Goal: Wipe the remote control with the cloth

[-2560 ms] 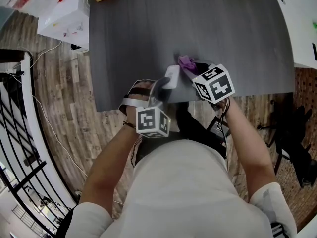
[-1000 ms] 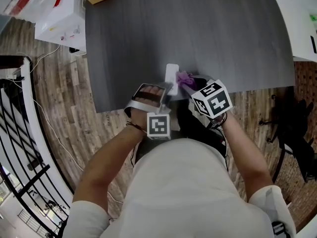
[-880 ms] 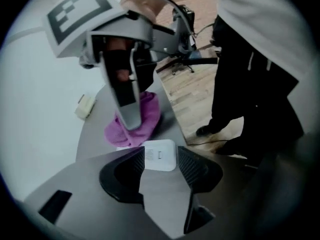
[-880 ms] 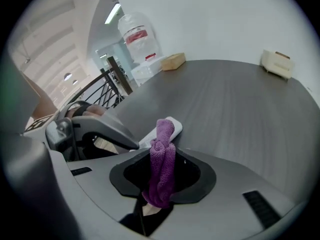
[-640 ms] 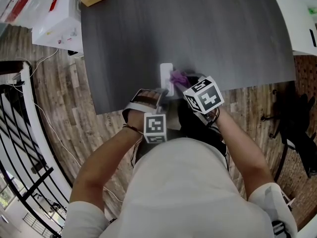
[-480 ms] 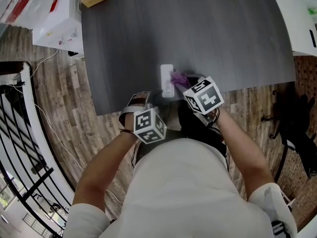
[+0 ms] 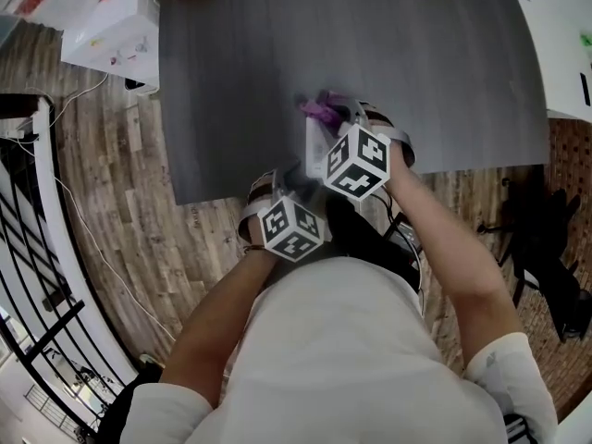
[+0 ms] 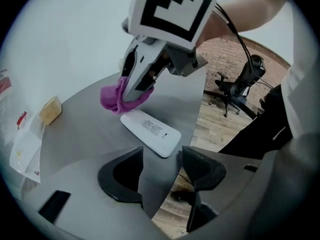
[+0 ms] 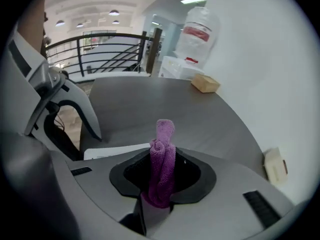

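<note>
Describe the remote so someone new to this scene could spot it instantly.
Start at the dark grey table, along its near edge. The remote control lies flat there by the purple cloth: the only long white slab, round-ended, small printed label facing up.

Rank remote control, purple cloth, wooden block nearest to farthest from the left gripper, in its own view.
1. Remote control: on the table just ahead of the left gripper, jaws just opened, nothing between them.
2. Purple cloth: beyond the remote, pinched in the right gripper.
3. Wooden block: far left, farthest back.
</note>
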